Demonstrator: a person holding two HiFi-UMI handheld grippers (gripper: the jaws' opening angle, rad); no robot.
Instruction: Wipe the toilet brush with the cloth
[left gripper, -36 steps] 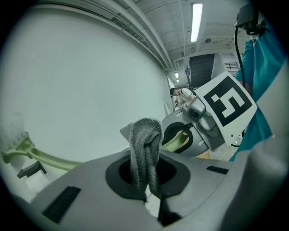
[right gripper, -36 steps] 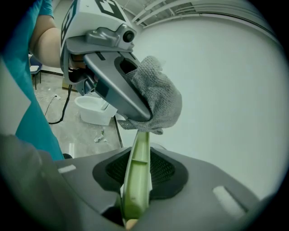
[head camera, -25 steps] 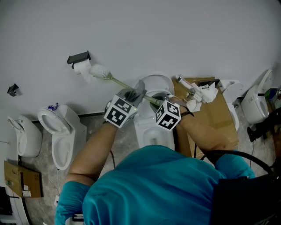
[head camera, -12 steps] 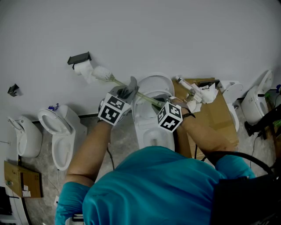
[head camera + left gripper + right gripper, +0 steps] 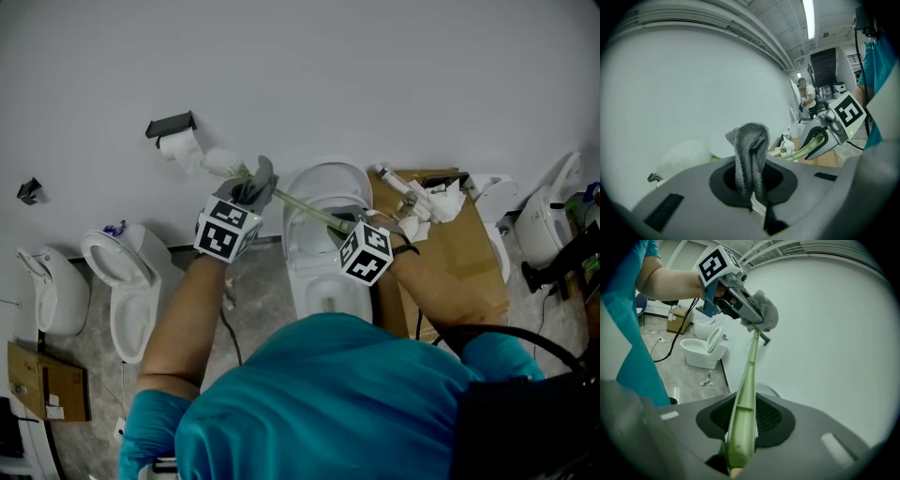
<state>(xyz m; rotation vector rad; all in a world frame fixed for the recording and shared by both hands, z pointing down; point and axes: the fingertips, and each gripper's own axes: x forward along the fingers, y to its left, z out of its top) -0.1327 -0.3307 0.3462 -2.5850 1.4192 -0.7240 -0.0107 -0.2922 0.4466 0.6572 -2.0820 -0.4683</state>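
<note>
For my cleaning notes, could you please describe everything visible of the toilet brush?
The brush has a long, pale green, plastic-looking handle and a white bristle head. It is held in the air, slanting above an open toilet. The right gripper clamps its handle end. The left gripper holds a grey cloth against the shaft just short of the head.

Cloth (image 5: 751, 152): grey, coarse knitted weave, matt. Toilet brush (image 5: 746, 390): pale green plastic handle, smooth, faint sheen; white fluffy bristle head. Toilet (image 5: 323, 178): white ceramic, glossy. Cardboard (image 5: 473, 248): brown, matt. Wall (image 5: 375, 75): white, smooth, matt. Floor (image 5: 258, 291): grey, mottled.
</note>
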